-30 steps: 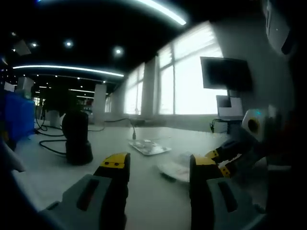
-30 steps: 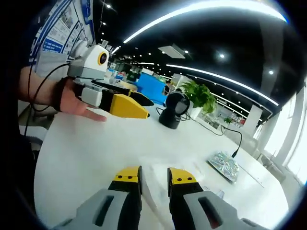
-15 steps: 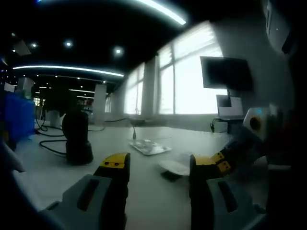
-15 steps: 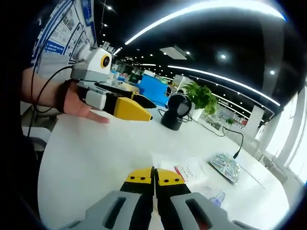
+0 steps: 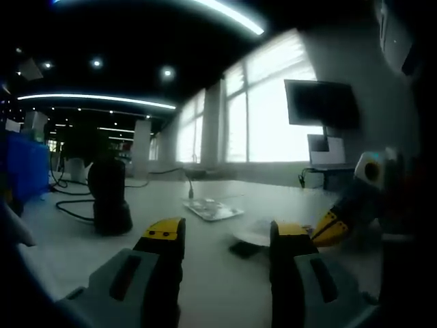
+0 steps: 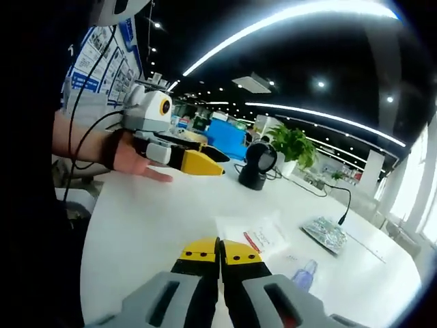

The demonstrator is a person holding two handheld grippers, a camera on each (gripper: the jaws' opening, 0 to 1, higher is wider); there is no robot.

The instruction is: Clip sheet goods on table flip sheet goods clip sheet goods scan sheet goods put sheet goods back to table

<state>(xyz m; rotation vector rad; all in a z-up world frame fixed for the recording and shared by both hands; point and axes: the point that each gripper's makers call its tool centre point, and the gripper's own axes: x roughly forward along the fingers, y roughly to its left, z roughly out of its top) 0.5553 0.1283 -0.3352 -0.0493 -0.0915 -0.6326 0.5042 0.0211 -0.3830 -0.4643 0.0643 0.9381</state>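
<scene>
Now the right gripper [image 6: 219, 250] has its jaws closed on the white sheet [image 6: 254, 236], lifting it above the table [image 6: 136, 225]; the left gripper [image 5: 222, 236], jaws wide apart, holds nothing.

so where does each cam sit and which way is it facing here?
Left gripper view: rides the left gripper, jaws apart, low over the white table, facing the windows; black scanner left, right gripper entering from the right.
Right gripper view: rides the right gripper, jaws shut on the sheet goods, facing down the hall; left gripper and hand at left.
Shared: table, scanner, foil packet, each other's gripper.
</scene>
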